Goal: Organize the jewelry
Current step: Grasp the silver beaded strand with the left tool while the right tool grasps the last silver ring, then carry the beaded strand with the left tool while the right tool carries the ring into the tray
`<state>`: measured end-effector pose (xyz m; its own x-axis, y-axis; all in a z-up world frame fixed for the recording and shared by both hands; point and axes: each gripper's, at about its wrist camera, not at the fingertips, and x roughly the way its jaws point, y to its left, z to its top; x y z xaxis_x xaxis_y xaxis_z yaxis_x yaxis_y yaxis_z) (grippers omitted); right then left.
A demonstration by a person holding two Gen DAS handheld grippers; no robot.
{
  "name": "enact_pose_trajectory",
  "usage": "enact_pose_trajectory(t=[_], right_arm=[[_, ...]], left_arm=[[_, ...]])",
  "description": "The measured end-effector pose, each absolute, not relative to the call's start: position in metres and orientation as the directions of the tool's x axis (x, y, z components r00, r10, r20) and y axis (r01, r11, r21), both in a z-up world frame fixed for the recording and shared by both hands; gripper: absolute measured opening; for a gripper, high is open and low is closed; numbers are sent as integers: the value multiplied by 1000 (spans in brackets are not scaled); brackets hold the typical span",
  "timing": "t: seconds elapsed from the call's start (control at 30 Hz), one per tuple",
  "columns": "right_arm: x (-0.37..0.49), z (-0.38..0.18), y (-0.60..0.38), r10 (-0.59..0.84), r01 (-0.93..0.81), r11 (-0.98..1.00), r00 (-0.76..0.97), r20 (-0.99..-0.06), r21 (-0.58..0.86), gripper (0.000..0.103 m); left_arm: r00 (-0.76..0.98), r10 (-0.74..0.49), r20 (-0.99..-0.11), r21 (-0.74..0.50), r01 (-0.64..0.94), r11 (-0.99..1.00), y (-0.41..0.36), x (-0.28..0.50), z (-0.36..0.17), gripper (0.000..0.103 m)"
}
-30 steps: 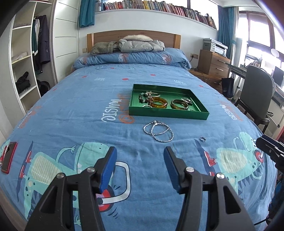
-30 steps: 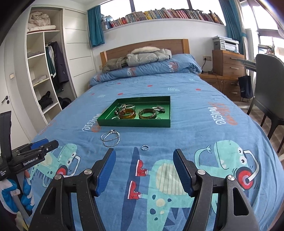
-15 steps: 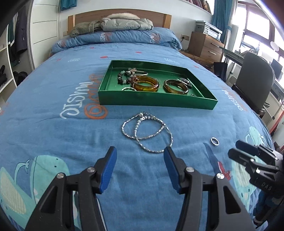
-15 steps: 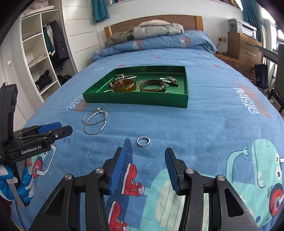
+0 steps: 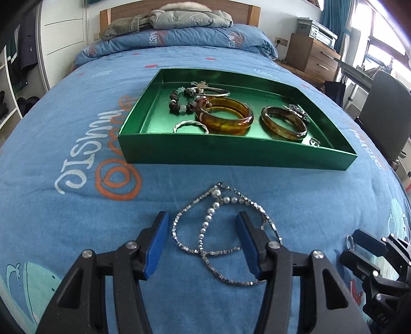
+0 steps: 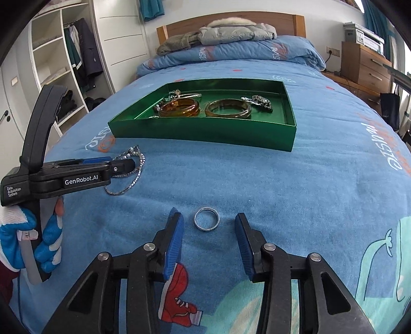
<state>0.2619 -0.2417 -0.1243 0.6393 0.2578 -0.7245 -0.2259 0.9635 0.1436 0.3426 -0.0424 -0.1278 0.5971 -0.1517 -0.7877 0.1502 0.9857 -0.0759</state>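
A silver bead necklace (image 5: 218,231) lies looped on the blue bedspread, with my open left gripper (image 5: 203,231) low over it, fingers either side of its loops. A silver ring (image 6: 206,219) lies on the bedspread between the fingers of my open right gripper (image 6: 209,228). The green tray (image 5: 231,156) sits just beyond, holding two amber bangles (image 5: 226,117), a dark bead bracelet (image 5: 177,101), silver bangles and small pieces. The necklace (image 6: 128,169) and the left gripper also show at left in the right wrist view, and the tray (image 6: 205,133) beyond.
The bed carries a folded duvet and jackets (image 5: 179,20) at the headboard. A wooden dresser (image 5: 313,54) and a grey chair (image 5: 388,110) stand to the right. Open wardrobe shelves (image 6: 56,66) stand to the left.
Both grippers have moved forward and down toward the bedspread. The left now straddles the necklace and the right now straddles the ring. Both stay open.
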Motion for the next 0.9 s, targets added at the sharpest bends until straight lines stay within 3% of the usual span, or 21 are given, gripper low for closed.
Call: enact_pose_trajectory(t=[0.07, 0.2, 0.33, 0.9], right_arm=[[263, -126, -240, 251, -233, 964, 640, -726, 128, 33], [263, -126, -238, 247, -247, 963, 640, -727, 110, 21], [261, -125, -239, 244, -249, 963, 644, -725, 104, 20], [224, -100, -246, 263, -221, 964, 681, -683, 151, 20]], left_arm=[[601, -152, -785, -73, 154, 985, -43, 343, -129, 45], [605, -161, -779, -59, 186, 981, -50, 340, -128, 21], [611, -163, -775, -51, 197, 979, -56, 336, -126, 7], [644, -191, -741, -65, 214, 975, -52, 288, -89, 7]])
